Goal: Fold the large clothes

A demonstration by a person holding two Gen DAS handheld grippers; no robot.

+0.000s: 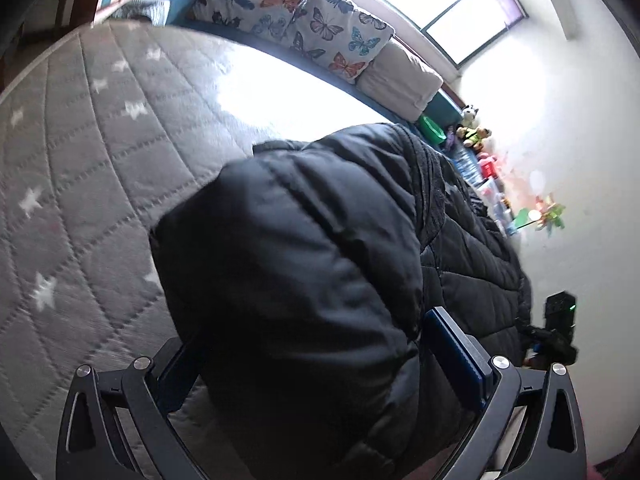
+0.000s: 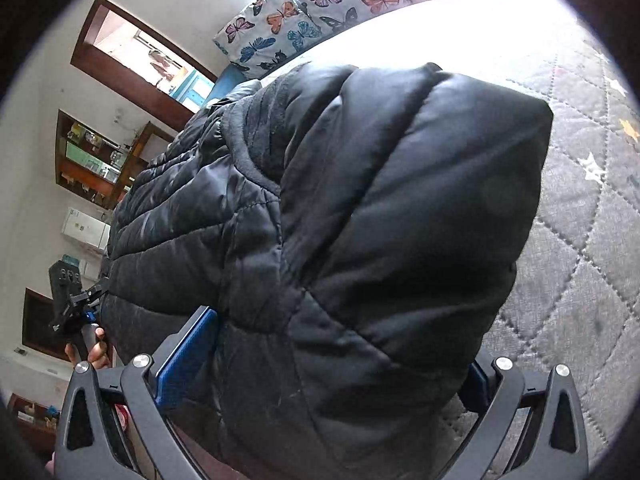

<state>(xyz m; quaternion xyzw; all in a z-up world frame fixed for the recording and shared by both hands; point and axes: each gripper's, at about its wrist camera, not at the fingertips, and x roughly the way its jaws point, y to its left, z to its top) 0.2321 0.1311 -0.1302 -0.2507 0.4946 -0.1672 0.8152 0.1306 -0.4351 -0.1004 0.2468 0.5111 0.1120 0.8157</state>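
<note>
The black puffer jacket (image 1: pixel 304 264) lies across the grey quilted bedspread (image 1: pixel 80 168), its bulk bunched up between my 2 tools, with the ribbed collar band (image 2: pixel 256 132) showing toward the middle. In my left wrist view a thick padded part of it fills the gap of my left gripper (image 1: pixel 316 344): the blue pad (image 1: pixel 452 356) presses against the fabric on one side and the other finger is half buried under it, so I hold a fat wad of jacket with the jaws set fairly wide around it. My right gripper (image 2: pixel 332 360) does the same at the other end, blue pad (image 2: pixel 188 352) tight to the quilting on one side, the far finger mostly hidden behind the padding.

I judge this to be the middle of a fold: both ends are held and raised off the bedspread, ready to be carried over. To do it well I should move the 2 grippers together at one height, so the padded layers stay square and do not twist. The shell looks slick and springy, so the grasp may creep; I should keep it firm and lay the fabric down flat before letting go, then press the air out.

Behind the bed stand 2 butterfly-print pillows (image 1: pixel 288 12) and a plain pale cushion (image 1: pixel 400 80) under a bright window (image 1: pixel 452 4). Small toys (image 1: pixel 474 130) line the far edge. The right wrist view also catches my left hand (image 2: pixel 94 350) on its handle.
</note>
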